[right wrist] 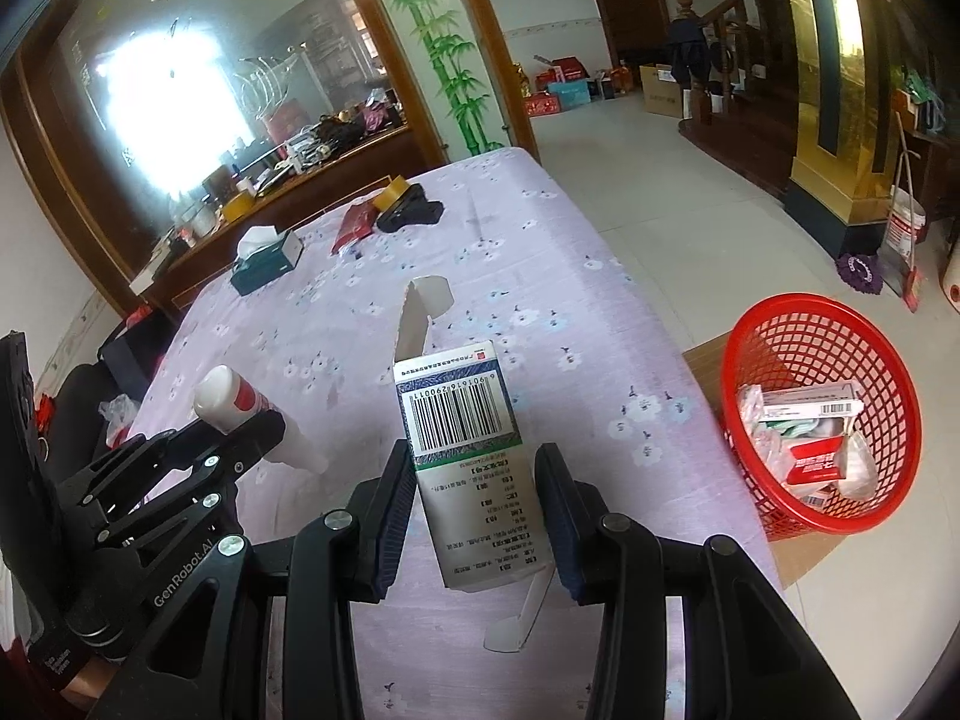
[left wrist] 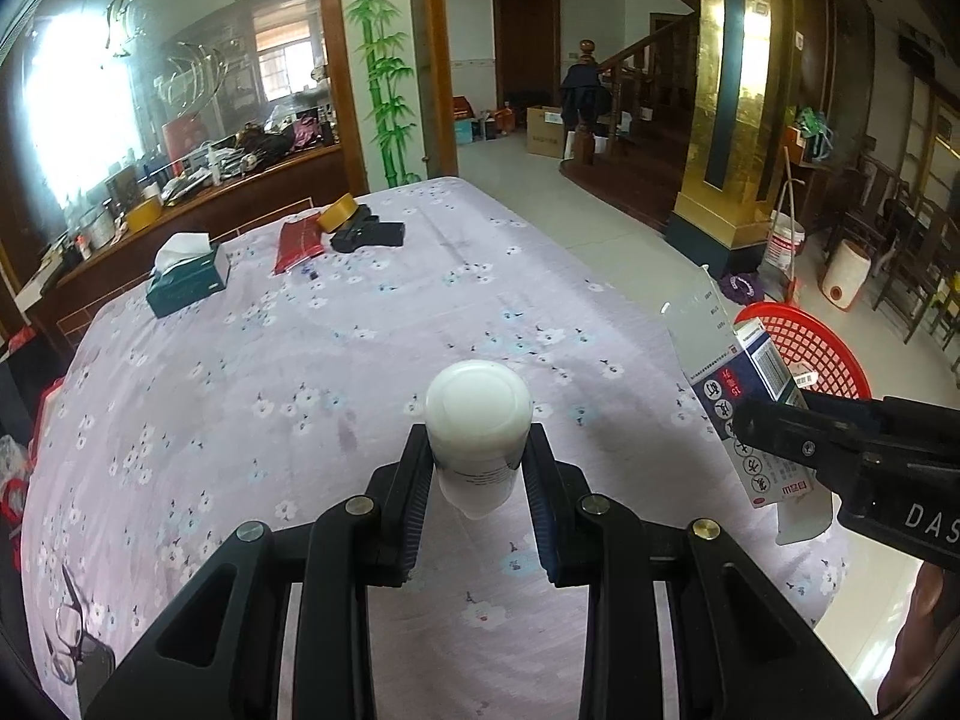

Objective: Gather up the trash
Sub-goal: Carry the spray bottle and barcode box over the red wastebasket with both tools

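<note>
My left gripper is shut on a white plastic bottle, held above the flowered tablecloth; the same bottle, with a red band, shows at the left of the right wrist view in that gripper. My right gripper is shut on an opened medicine carton with a barcode, its end flaps hanging loose. That carton and right gripper appear at the right of the left wrist view. A red mesh basket holding several wrappers stands on the floor right of the table.
On the far end of the table lie a green tissue box, a red packet, a tape roll and a black object. Glasses lie near the left edge. A bucket and broom stand beyond the basket.
</note>
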